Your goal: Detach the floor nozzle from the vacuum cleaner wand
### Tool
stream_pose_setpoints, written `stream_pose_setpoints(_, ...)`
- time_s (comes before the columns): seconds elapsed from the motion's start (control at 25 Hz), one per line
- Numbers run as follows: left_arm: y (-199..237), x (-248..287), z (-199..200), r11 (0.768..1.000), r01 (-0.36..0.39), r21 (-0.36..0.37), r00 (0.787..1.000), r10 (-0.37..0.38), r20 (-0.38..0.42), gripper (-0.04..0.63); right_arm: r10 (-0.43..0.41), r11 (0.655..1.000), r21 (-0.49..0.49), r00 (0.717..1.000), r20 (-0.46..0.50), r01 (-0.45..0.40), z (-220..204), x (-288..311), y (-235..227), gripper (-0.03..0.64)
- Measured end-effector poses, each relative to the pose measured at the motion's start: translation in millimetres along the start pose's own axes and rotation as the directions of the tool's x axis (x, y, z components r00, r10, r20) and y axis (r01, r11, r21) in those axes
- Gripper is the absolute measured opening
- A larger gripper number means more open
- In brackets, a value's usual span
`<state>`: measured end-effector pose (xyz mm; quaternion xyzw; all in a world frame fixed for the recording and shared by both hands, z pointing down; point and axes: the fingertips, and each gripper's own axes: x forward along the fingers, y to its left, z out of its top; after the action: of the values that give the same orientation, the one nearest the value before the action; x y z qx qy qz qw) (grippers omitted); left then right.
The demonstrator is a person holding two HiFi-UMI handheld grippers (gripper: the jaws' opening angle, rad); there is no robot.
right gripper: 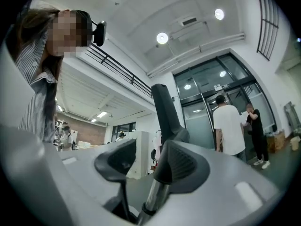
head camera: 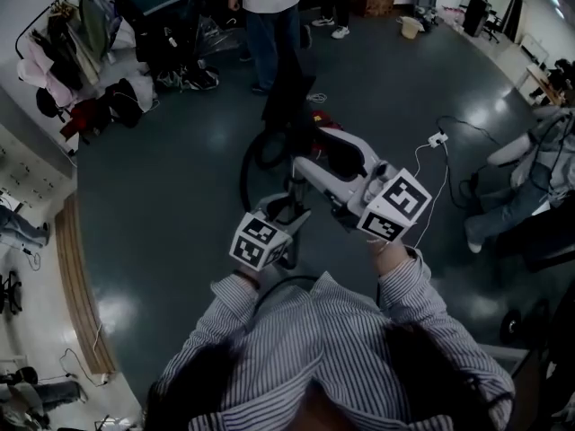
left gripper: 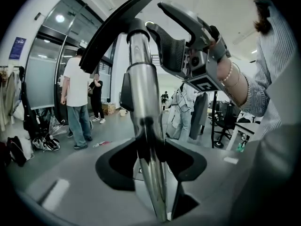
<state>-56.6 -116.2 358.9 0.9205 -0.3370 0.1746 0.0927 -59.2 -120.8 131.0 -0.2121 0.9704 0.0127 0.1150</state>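
The silver vacuum wand (left gripper: pixel 141 107) rises from between my left gripper's (left gripper: pixel 150 161) dark pads, which are shut on it. At its far end sits the dark floor nozzle (left gripper: pixel 117 25). In the head view the wand (head camera: pixel 294 189) runs away from me toward the dark nozzle (head camera: pixel 287 88). My right gripper (right gripper: pixel 148 166) is open; the wand (right gripper: pixel 157 194) passes low beside its right pad, and the nozzle's dark neck (right gripper: pixel 162 107) stands beyond. From the left gripper view the right gripper (left gripper: pixel 156 17) hovers open beside the wand's top.
A black hose (head camera: pixel 254 155) loops on the floor under the wand. People stand ahead (head camera: pixel 269 16). A clothes rack (head camera: pixel 63 52) is at the left. A white cable with a socket (head camera: pixel 437 138) and a seated person (head camera: pixel 530 178) are at the right.
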Motion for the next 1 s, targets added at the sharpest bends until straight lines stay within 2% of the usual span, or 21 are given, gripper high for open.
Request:
stream_pose_setpoints(0.16, 0.5, -1.6, -13.5, 1.0, -0.003, -0.002, 1.0, 0.003, 0.0, 0.193, -0.036, 0.999, 0.017, 0.999, 0.011, 0.036, -3.6, 0.7, -2.9, 0.201)
stream_pose_setpoints(0.28, -2.2, 0.2, -25.4, 1.0, 0.01, 0.002, 1.0, -0.01, -0.009, 0.193, -0.058, 0.996, 0.062, 0.998, -0.007, 0.058, -12.1, 1.7, -15.1, 0.249)
stream_pose_setpoints(0.4, -2.7, -2.4, -33.6, 1.0, 0.031, -0.002, 0.999, -0.031, -0.024, 0.195, -0.025, 0.989, 0.141, 0.997, -0.072, 0.035, -32.6, 17.5, -14.3, 0.279)
stream_pose_setpoints(0.6, -8.4, -0.8, -35.5, 0.998, 0.053, 0.021, 0.998, -0.053, -0.037, 0.195, 0.013, 0.969, 0.247, 0.988, -0.153, 0.026, -58.5, 30.7, -15.1, 0.279)
stream_pose_setpoints(0.76, -17.1, 0.7, -34.7, 0.995, 0.063, 0.071, 0.997, -0.06, -0.052, 0.199, 0.061, 0.932, 0.362, 0.987, -0.151, -0.002, -58.6, 28.0, -15.9, 0.27)
stream_pose_setpoints(0.84, -14.2, -1.2, -42.7, 0.995, 0.061, 0.079, 0.996, -0.056, -0.062, 0.199, 0.098, 0.91, 0.413, 0.98, -0.171, -0.018, -63.4, 28.9, -16.4, 0.237)
stream_pose_setpoints(1.0, -18.8, -2.6, -50.1, 0.995, 0.065, 0.077, 0.996, -0.059, -0.073, 0.199, 0.158, 0.91, 0.413, 0.955, -0.253, -0.041, -67.9, 24.5, -12.0, 0.21)
